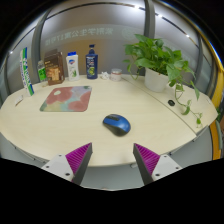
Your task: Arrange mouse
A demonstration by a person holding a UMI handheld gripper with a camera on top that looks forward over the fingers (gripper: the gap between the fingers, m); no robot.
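A blue and black mouse [116, 124] lies on the pale round table [150, 125], to the right of a patterned mouse mat [66, 97]. My gripper [113, 162] hovers near the table's front edge, short of the mouse. Its two fingers with magenta pads [77, 157] stand wide apart and open, with nothing between them. The mouse sits just ahead of the fingers, roughly in line with the gap.
Along the table's far side stand a green tube [27, 71], small boxes [52, 68], a white bottle [71, 65] and a dark blue bottle [92, 62]. A potted plant [158, 62] with trailing vines fills the far right. A glass wall runs behind.
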